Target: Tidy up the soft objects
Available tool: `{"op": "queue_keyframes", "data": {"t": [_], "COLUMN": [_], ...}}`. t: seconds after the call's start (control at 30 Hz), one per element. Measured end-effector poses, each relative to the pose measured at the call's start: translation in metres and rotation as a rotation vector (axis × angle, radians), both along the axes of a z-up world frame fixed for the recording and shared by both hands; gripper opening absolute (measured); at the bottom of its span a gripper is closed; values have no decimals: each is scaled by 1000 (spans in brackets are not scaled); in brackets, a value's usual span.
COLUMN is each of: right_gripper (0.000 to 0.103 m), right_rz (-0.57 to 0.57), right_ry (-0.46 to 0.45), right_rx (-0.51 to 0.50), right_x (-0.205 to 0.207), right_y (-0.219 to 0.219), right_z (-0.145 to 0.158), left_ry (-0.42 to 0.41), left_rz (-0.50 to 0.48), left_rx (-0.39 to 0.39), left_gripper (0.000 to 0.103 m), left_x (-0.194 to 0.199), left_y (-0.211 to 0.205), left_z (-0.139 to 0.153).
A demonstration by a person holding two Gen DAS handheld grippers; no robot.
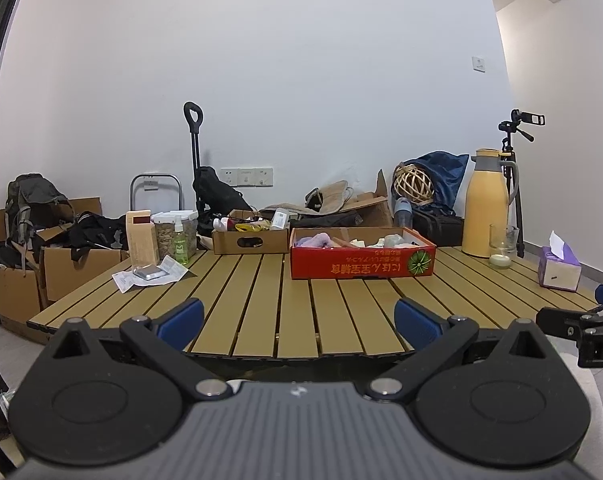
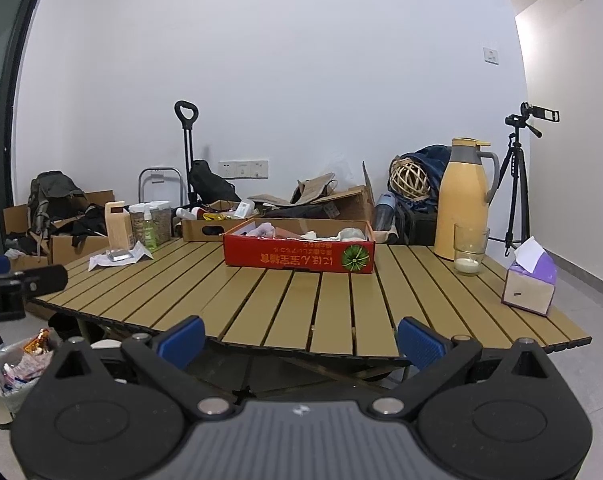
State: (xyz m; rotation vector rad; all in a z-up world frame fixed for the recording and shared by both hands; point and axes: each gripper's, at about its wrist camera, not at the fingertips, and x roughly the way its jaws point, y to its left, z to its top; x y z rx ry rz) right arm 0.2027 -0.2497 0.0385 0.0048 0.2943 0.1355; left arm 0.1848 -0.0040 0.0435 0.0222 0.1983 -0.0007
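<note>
Apparently the soft objects (image 2: pixel 269 231), a lilac cloth and some pale pieces, already lie inside the red box (image 2: pixel 297 258) at the far middle of the slatted table (image 2: pixel 301 300). Whether they are sorted or only waiting there, I cannot tell. No soft thing lies loose on the slats. The left gripper (image 1: pixel 297 320) and the right gripper (image 2: pixel 301 338) are both spread wide and empty, at the near edge, well apart from the box. So the handling seems either finished or not yet begun.

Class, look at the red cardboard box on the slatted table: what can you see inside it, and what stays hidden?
Inside the red box lie soft items: a lilac cloth at one end and pale, whitish pieces at the other. The box's near wall hides whatever lies lower down.
</note>
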Motion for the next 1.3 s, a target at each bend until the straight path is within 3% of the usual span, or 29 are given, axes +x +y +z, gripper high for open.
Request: {"op": "queue_keyframes", "data": {"t": [1.3], "right_gripper": [103], "right_rz": [-12], "right_ry": [-45], "right_rx": [-9], "right_x": [-4], "right_y": [-4], "right_z": [3], "left_ry": [-18], "left_rz": [-13], "left_rx": [-2], "left_gripper": [103], "left_x": [-2], "left_y": [0], "left_z": [3]}}
